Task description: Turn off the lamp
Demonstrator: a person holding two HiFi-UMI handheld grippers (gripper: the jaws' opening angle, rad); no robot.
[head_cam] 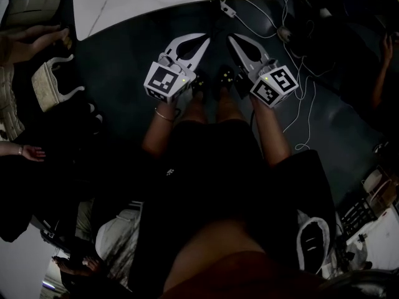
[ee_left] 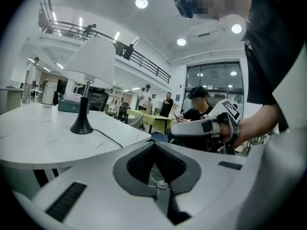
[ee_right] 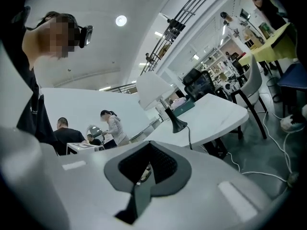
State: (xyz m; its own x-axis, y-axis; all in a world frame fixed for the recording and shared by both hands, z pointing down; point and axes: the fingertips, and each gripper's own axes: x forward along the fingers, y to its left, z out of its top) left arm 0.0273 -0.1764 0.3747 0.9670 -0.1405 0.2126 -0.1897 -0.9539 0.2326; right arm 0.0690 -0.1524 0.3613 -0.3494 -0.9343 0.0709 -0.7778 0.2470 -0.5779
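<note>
We see both tongs held side by side in front of the person's legs (head_cam: 206,114), over the dark floor (head_cam: 124,61) and just before the rounded edge of the white table (head_cam: 124,5). The left gripper (head_cam: 206,39) is clenched: its two tips meet and nothing is between them. Only the floor and a thin white cable (ee_left: 160,182) show through the gap behind the tips. The right gripper (head_cam: 232,38) is clenched in the same way and also carries nothing. Both point toward the table, with their tips near each other but apart.

The lamp (ee_left: 91,61) stands upright on the table, well apart from both grippers. It has a white shade, a thin stem and a black cone-shaped foot (ee_left: 81,125). Its black cord (ee_left: 108,137) runs from the foot across the table top toward the nearer edge. A dark green box (ee_left: 71,107) lies on the table just behind the lamp. Whether the lamp shines we cannot tell.
</note>
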